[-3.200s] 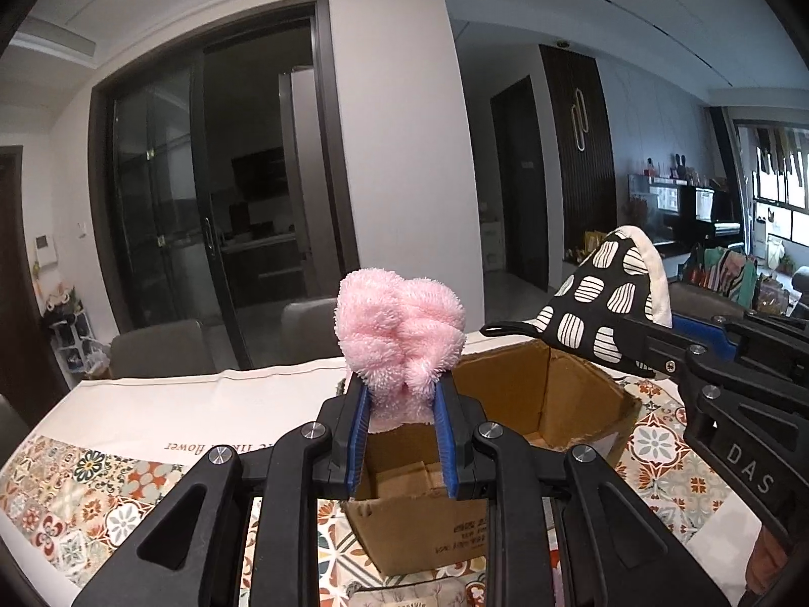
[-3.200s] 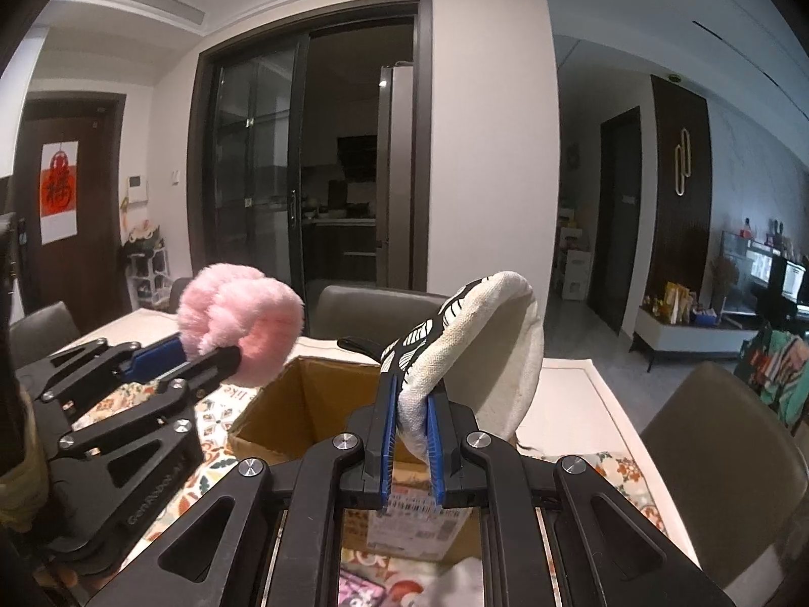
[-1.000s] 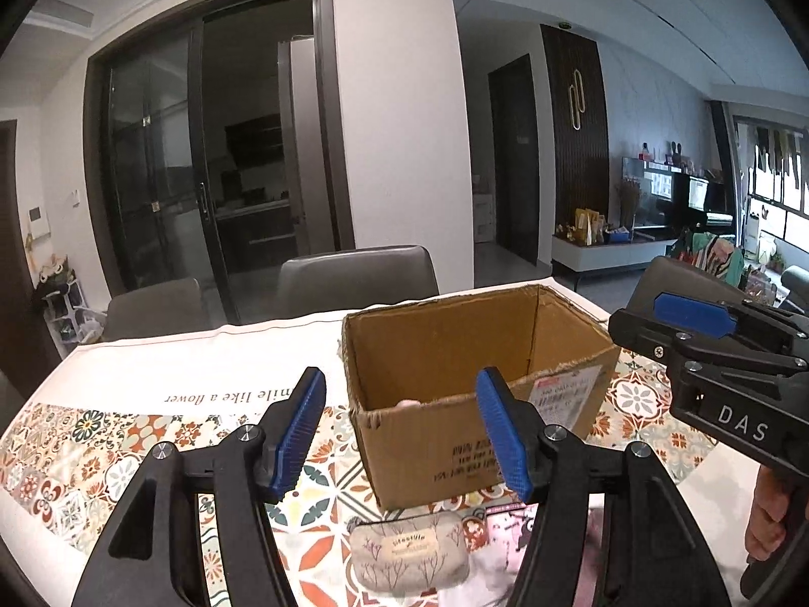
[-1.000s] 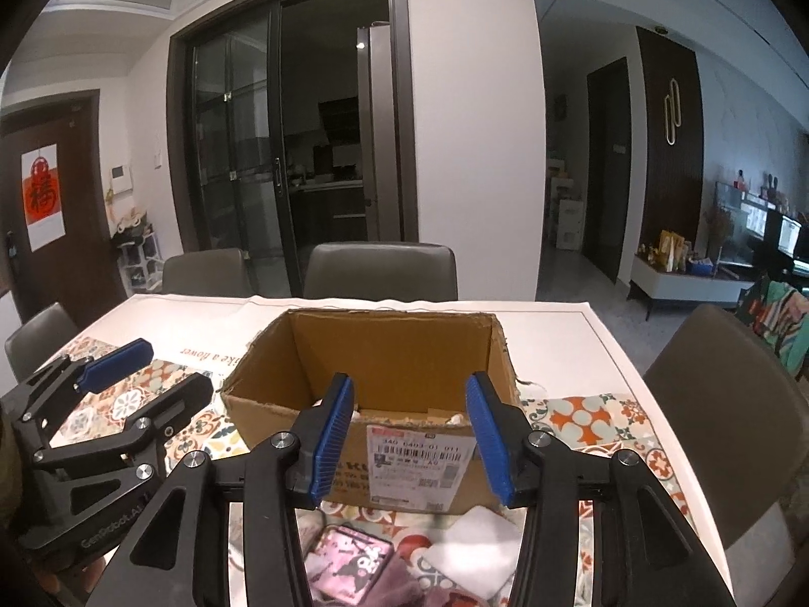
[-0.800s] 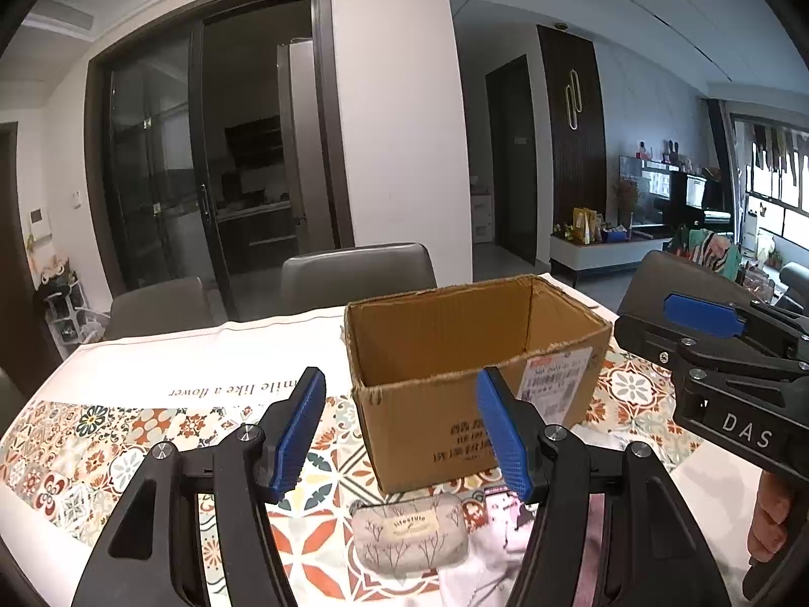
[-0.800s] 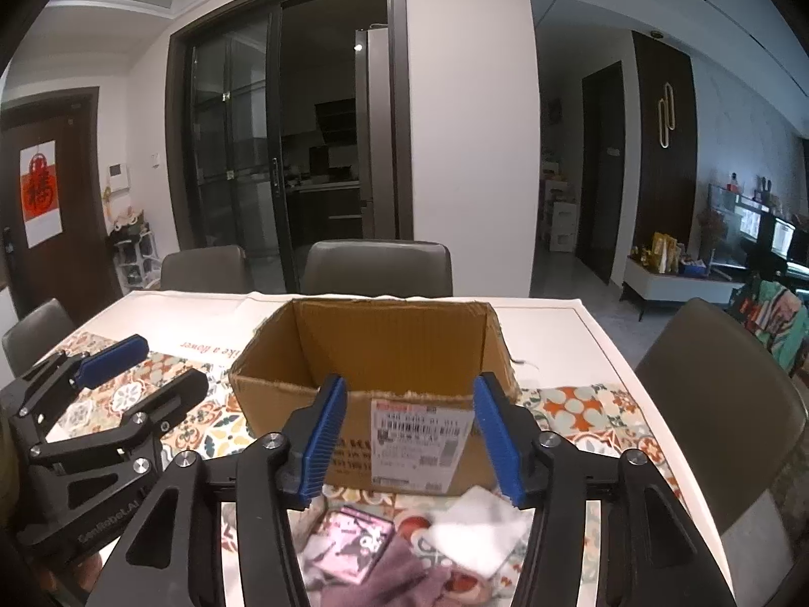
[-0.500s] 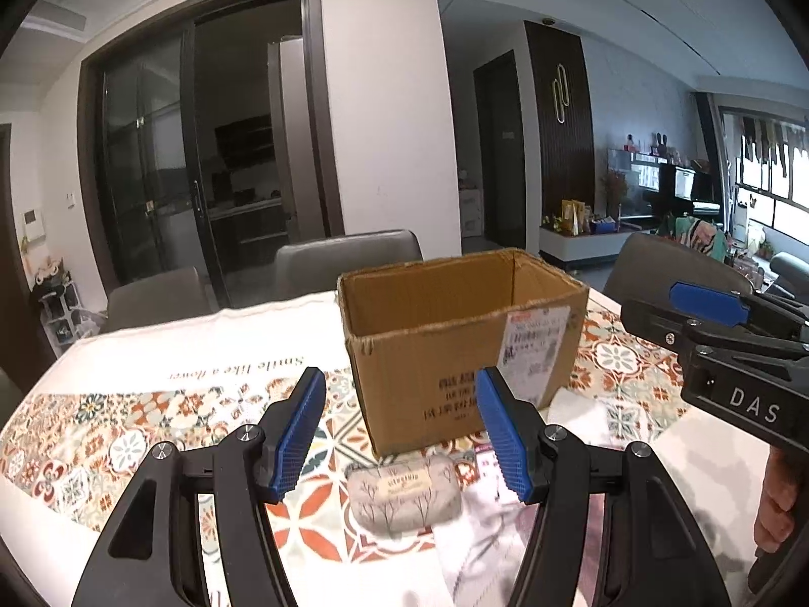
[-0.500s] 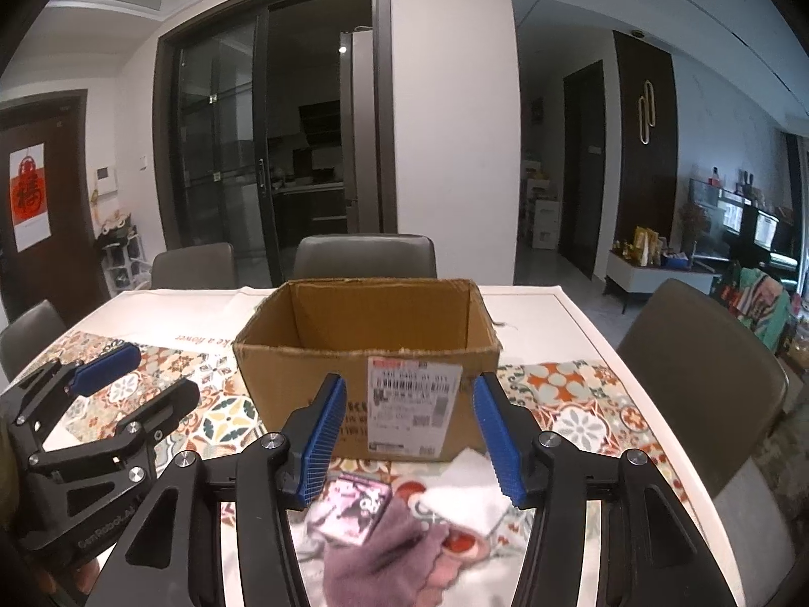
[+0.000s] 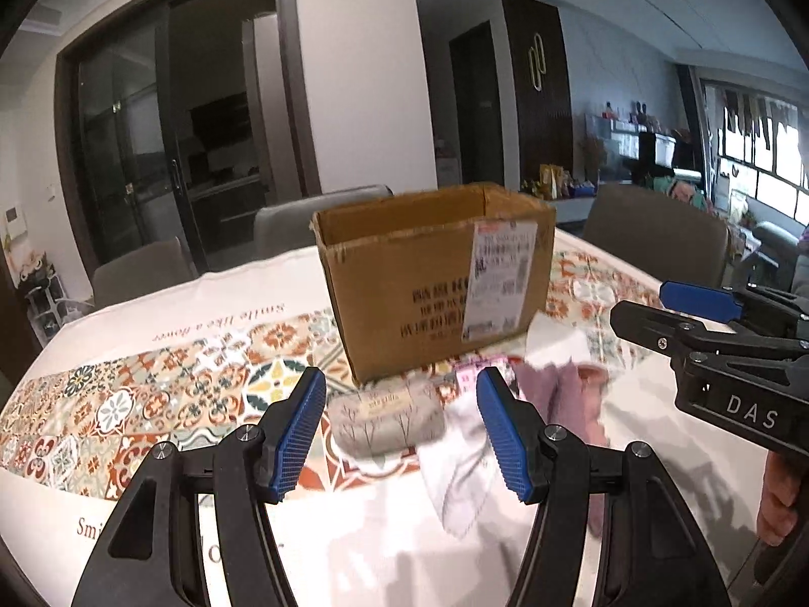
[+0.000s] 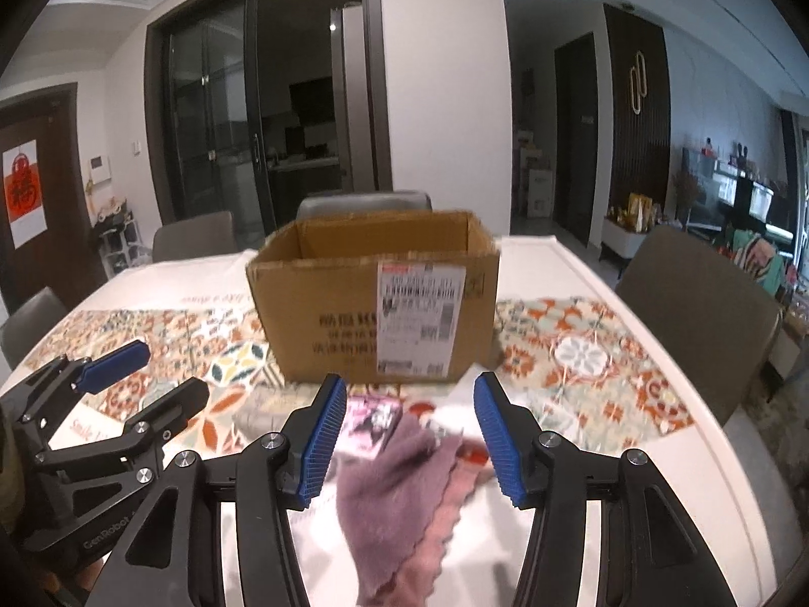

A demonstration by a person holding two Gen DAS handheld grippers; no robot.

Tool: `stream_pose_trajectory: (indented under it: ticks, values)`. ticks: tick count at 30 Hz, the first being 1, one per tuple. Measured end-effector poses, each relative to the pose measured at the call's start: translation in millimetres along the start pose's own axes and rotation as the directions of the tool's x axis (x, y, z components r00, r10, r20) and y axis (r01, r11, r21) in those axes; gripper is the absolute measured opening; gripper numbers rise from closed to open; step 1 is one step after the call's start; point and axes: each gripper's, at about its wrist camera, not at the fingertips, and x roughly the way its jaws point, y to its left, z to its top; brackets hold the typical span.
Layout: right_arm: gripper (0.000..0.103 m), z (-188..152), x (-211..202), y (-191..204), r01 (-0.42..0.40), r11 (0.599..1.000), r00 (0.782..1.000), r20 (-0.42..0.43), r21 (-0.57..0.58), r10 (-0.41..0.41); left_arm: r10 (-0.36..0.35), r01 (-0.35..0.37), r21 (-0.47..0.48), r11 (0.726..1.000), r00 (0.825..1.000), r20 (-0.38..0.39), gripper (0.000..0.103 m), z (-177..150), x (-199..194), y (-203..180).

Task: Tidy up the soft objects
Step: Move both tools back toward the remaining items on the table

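Cardboard stood ahead of me: the open box (image 9: pixel 435 278) sat toward the far edge of the counter (image 9: pixel 151 303), on the patterned cloth, its shipping label (image 10: pixel 419 318) facing my way. Between the box and the near edge lay the soft things.

My left fingers (image 9: pixel 399 435) stood apart with nothing between the pads. Seen along them, the beige pouch (image 9: pixel 387 422) printed with small trees lay flat on the counter just beyond the tips, framed in the gap and a little nearer the left pad; I could not tell whether the tips touched it. A white cloth (image 9: pixel 460 465) lay beside the pouch, running under my right pad of that hand.

My right fingers (image 10: pixel 407 440) were also apart; they had just been widening, and nothing was pressed between the pads. In their view the mauve cloth (image 10: pixel 389 485) lay on the counter straight between the two pads and below them, with a pink scalloped cloth (image 10: pixel 455 501) tucked under its right side. A small pink printed packet (image 10: pixel 371 422) lay just beyond the left pad, close to the foot of the box. The picture was blurred there, so whether the pads touched the mauve cloth I could not say.

Each pair of fingers showed at the edge of the other's view, well apart, on either side of the pile.
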Motion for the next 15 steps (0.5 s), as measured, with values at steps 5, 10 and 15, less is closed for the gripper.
stream_pose_trajectory:
  ticks: [5,10,15]
  values:
    - [0.054,-20.8,5.4,3.1,0.005,1.000,0.999,-0.049,-0.024,-0.006,-0.014,0.015,0.025,1.000,0.999,-0.045,0.061,-16.6,4.2,-3.0]
    - [0.054,-40.9,15.0,4.3,-0.021,1.000,0.993,-0.116,-0.011,0.020,-0.017,0.020,0.033,0.999,0.997,-0.078,0.061,-30.1,9.6,-4.6]
    - [0.054,-55.9,26.5,5.5,-0.038,0.999,0.985,-0.167,-0.008,0.036,-0.026,0.032,0.053,0.998,0.993,-0.112,0.061,-40.7,18.4,-6.4]
